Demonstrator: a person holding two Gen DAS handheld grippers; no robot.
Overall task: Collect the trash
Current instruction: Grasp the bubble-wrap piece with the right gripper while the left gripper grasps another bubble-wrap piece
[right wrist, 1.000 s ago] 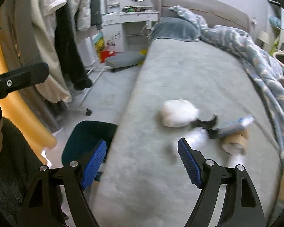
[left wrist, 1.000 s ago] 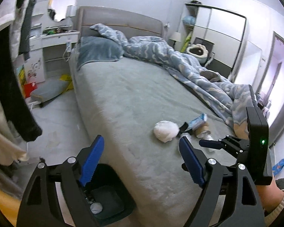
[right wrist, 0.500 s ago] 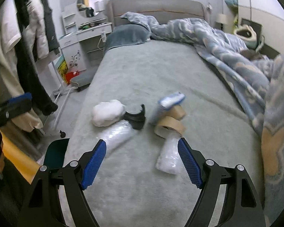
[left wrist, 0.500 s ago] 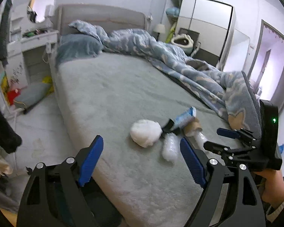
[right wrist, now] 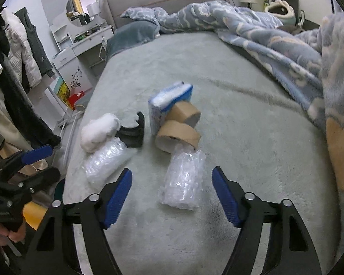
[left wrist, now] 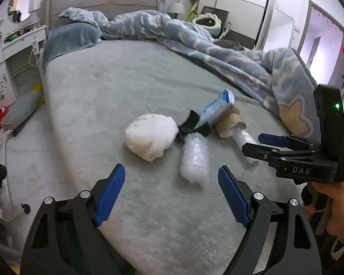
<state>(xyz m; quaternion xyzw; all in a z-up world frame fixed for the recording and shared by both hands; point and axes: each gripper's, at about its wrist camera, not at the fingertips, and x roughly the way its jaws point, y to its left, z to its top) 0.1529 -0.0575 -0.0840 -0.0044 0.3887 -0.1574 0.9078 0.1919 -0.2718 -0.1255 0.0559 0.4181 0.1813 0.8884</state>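
The trash lies in a loose cluster on the grey bed (right wrist: 229,73), near its foot edge. Taking the nearer brown tape roll (right wrist: 177,135) as landmark: a second tape roll (right wrist: 185,113) sits just behind it, with a blue-and-white packet (right wrist: 166,102) leaning on both. A bubble-wrap bundle (right wrist: 183,181) touches its near side. To its left lie a black curved piece (right wrist: 133,133), a white wad (right wrist: 99,130) and another bubble-wrap bundle (right wrist: 105,161).

The right tool (right wrist: 172,197) hangs over the bundle by the tape roll; its jaws are closing, straddling the bundle without touching it. The left tool (left wrist: 170,189) stands wide open and empty, just short of the other bundle (left wrist: 193,160) and the wad (left wrist: 150,137).
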